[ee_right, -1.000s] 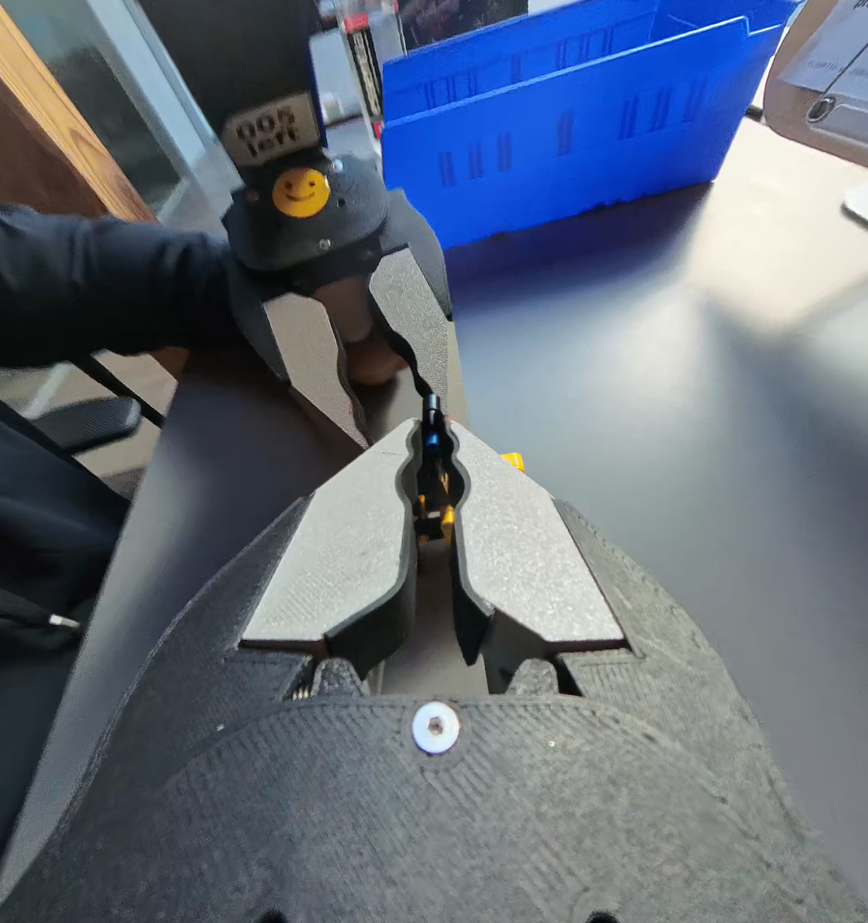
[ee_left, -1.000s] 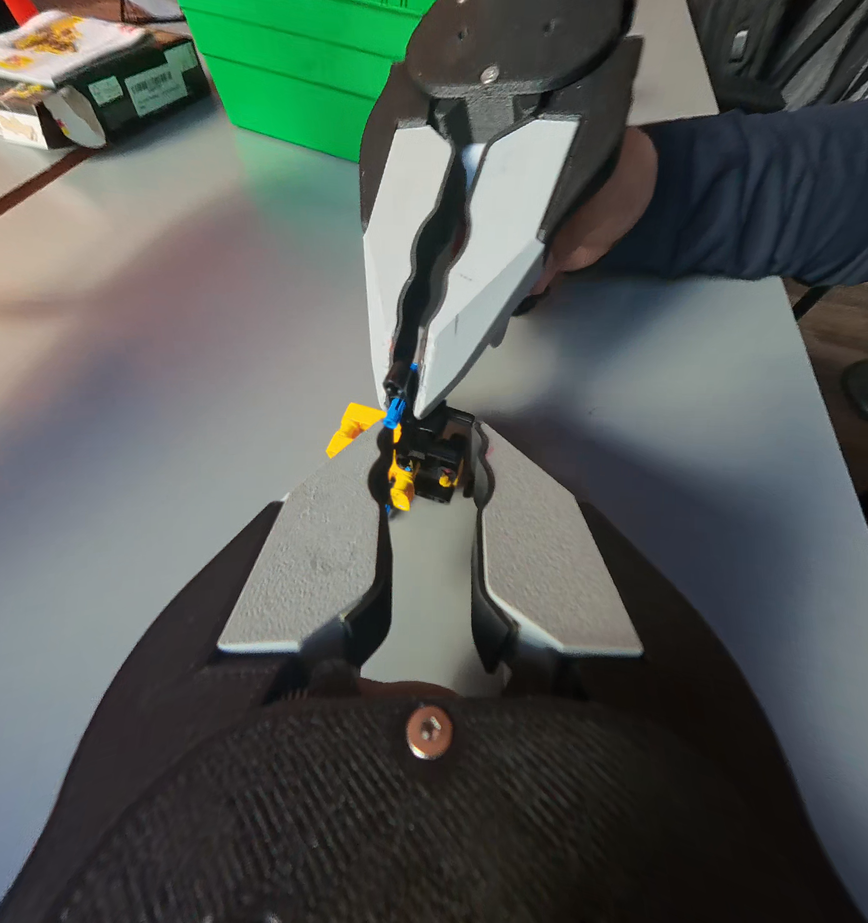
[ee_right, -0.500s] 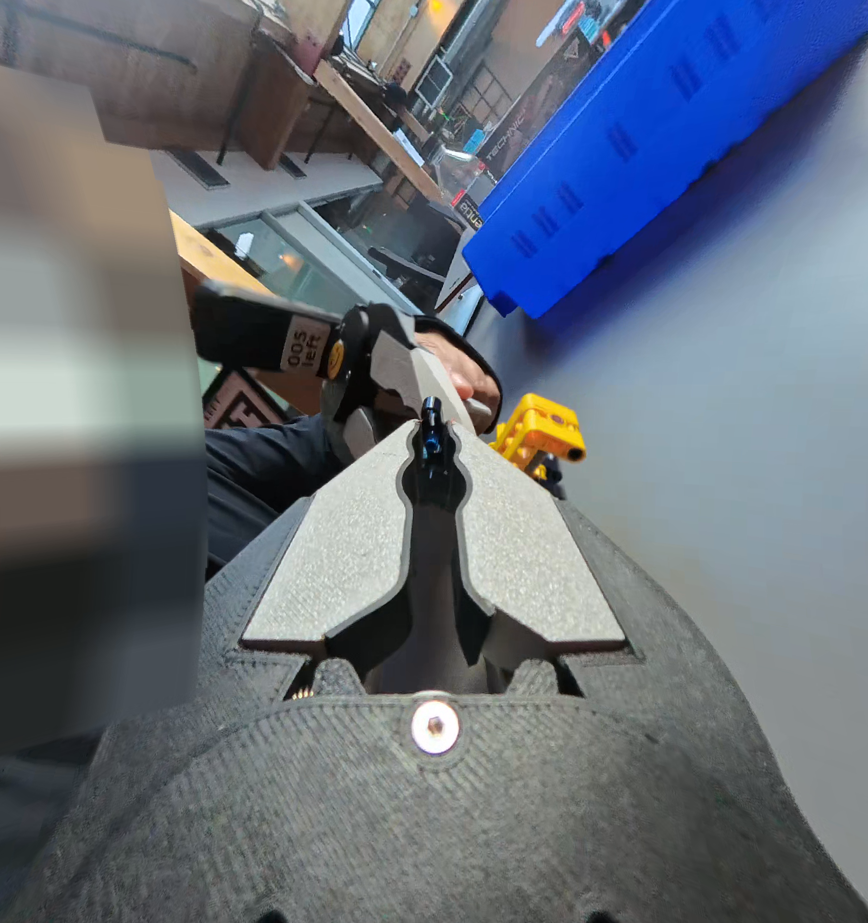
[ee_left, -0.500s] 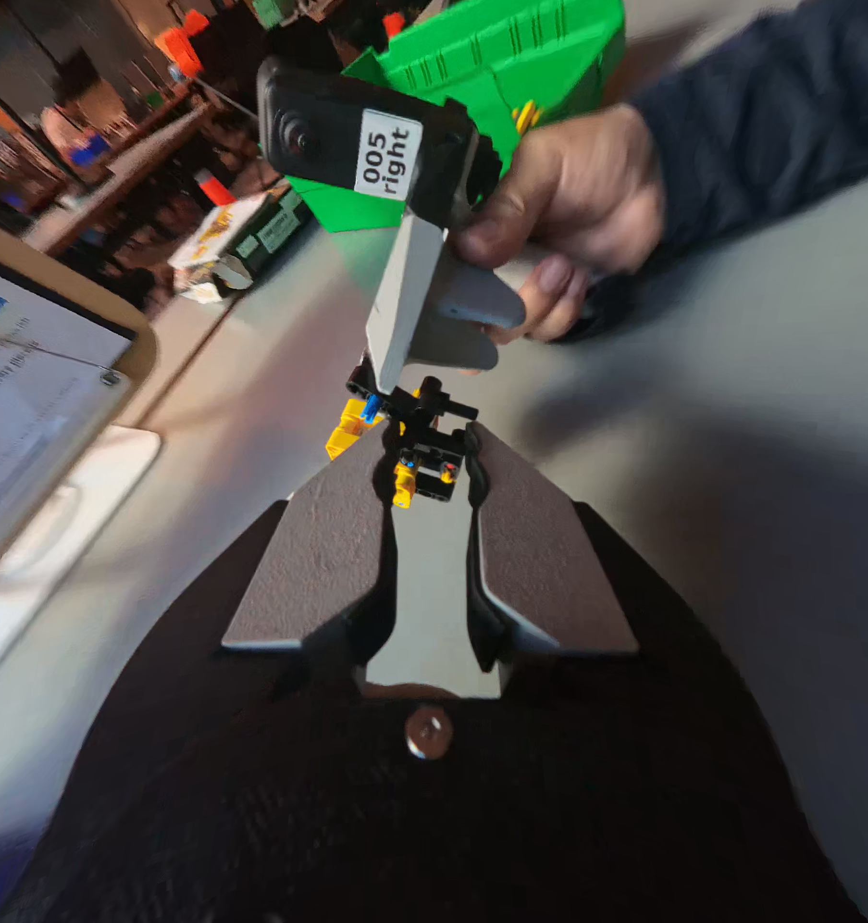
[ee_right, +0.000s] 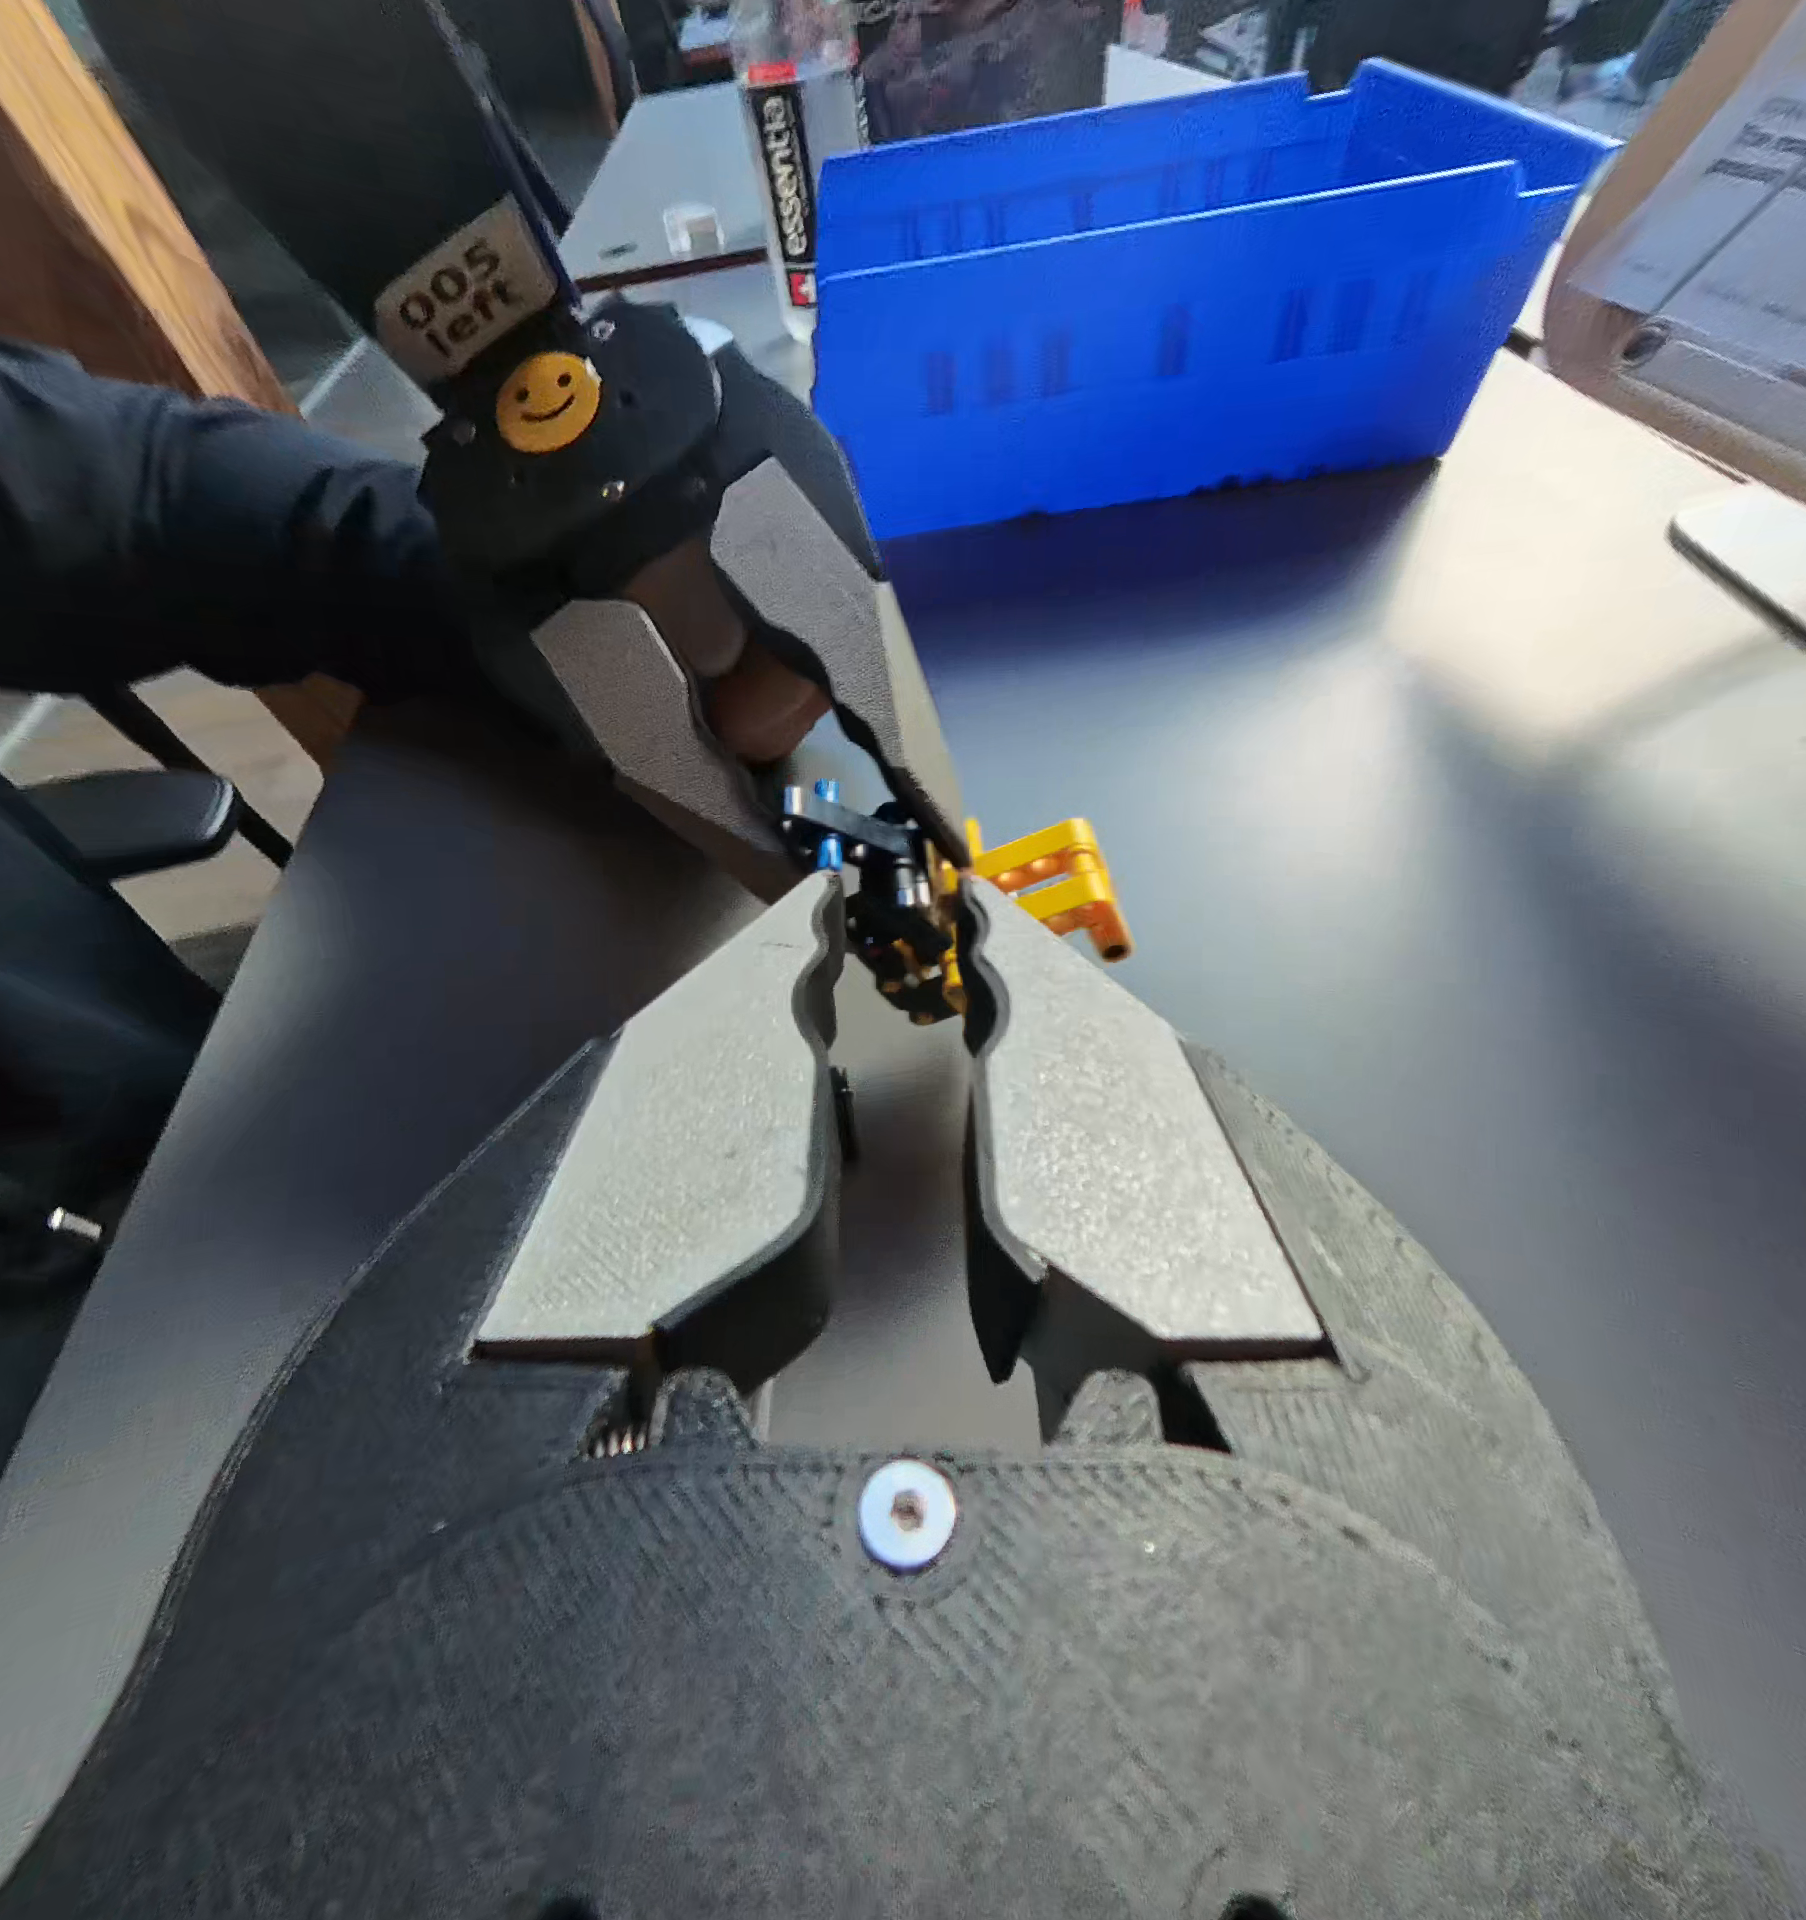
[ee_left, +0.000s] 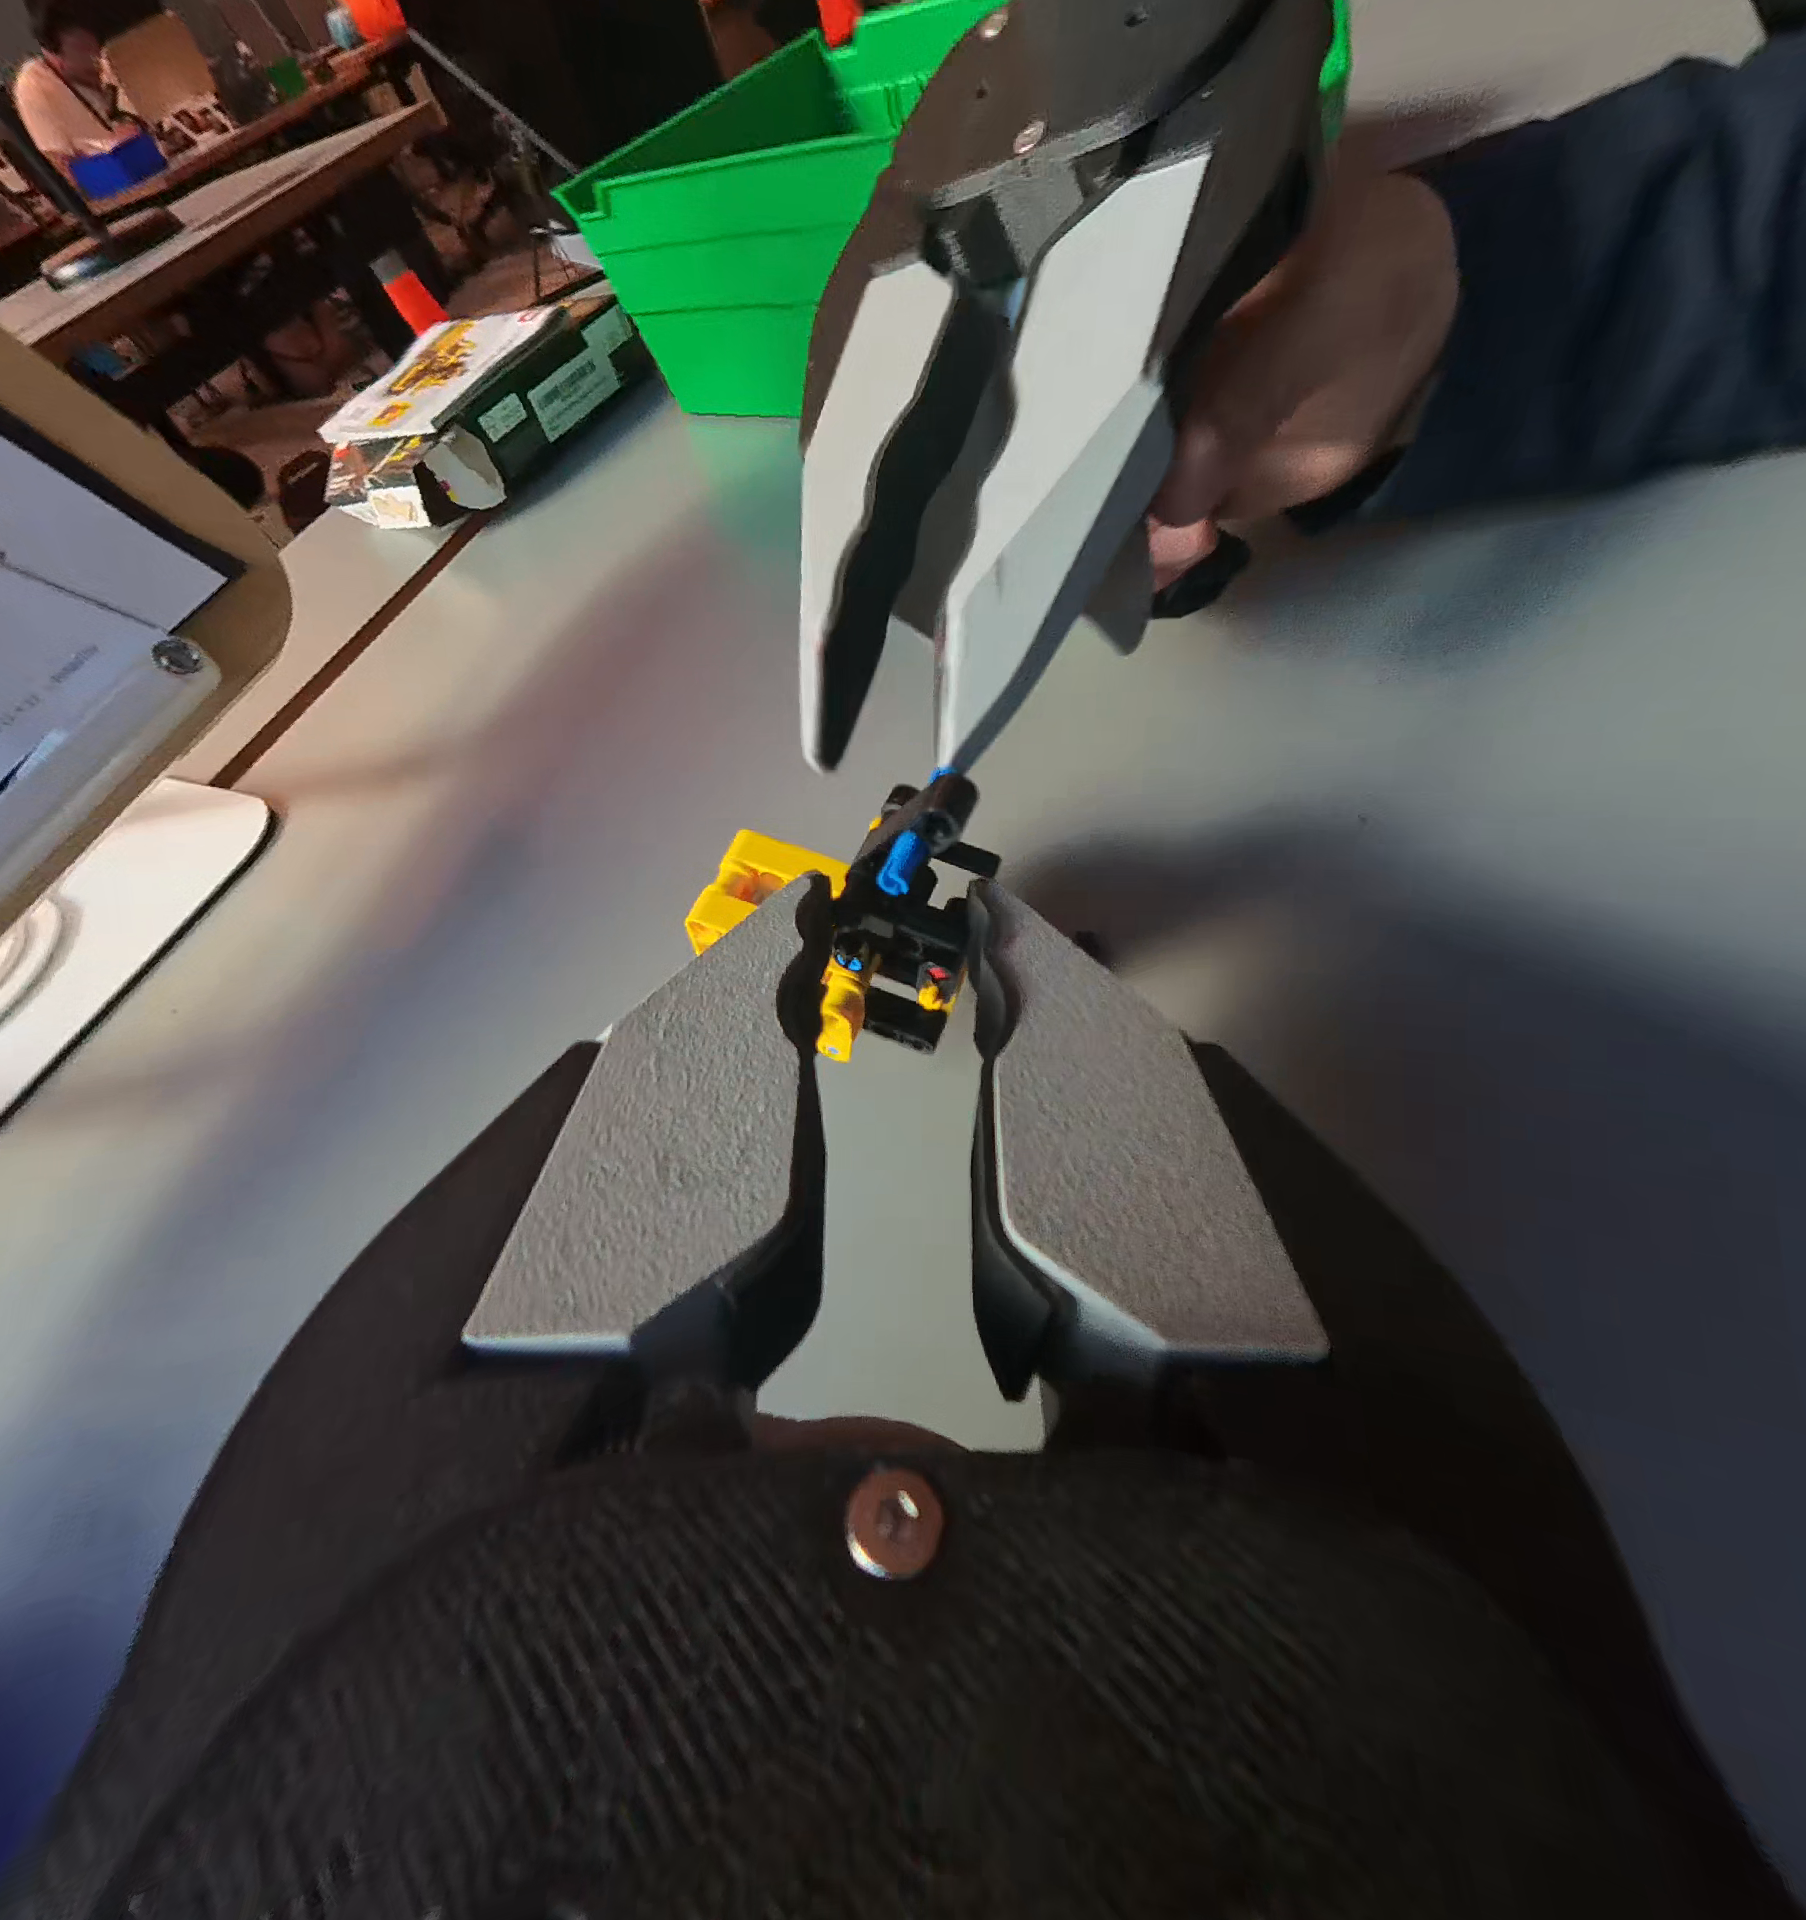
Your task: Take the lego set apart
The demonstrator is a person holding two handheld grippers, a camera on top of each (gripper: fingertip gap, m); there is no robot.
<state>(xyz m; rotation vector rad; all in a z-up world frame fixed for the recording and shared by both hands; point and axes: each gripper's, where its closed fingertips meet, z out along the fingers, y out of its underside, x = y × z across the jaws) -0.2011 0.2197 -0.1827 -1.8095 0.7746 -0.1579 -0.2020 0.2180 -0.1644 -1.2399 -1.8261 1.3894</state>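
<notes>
Since a second ago, right gripper point(ee_left: 883, 764) fingers have spread narrowly, hovering at twelve o'clock above the lego set point(ee_left: 894, 940); left gripper point(ee_left: 894, 904) fingers clamp it.

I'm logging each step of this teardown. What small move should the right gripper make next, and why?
Probably close the right gripper on the black arm with blue pins. Its jaws stand open just above that arm, while the left gripper clamps the black-and-yellow lego body.
</notes>
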